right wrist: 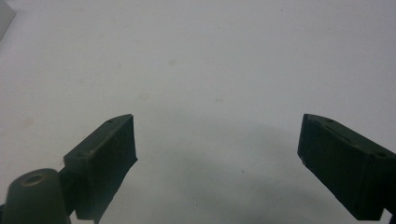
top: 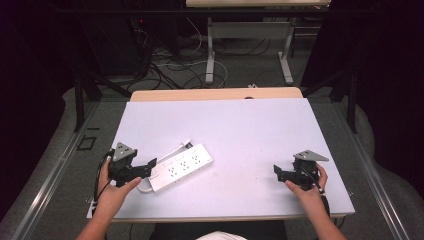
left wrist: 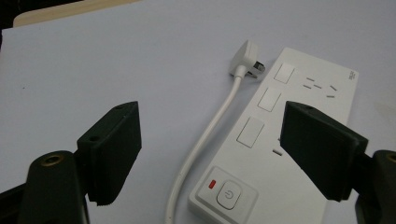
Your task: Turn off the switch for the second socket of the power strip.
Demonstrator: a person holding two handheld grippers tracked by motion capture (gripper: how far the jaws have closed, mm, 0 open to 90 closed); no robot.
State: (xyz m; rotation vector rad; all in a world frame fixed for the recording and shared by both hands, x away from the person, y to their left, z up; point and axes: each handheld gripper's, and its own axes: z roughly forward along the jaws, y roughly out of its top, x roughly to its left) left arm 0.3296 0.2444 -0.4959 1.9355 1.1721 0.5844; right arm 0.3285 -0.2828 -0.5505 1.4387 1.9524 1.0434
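Your left gripper (top: 150,165) hovers wide open at the near end of the power strip (top: 181,167) lying untouched on the tabletop (top: 250,130), your right gripper (top: 278,171) waits wide and empty, so the grasp is all ahead.

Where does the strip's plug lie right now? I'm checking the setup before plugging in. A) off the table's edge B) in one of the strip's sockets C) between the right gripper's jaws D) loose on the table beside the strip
D: in the left gripper view the plug lies flat on the table beside the strip, its prongs bare and in no socket.
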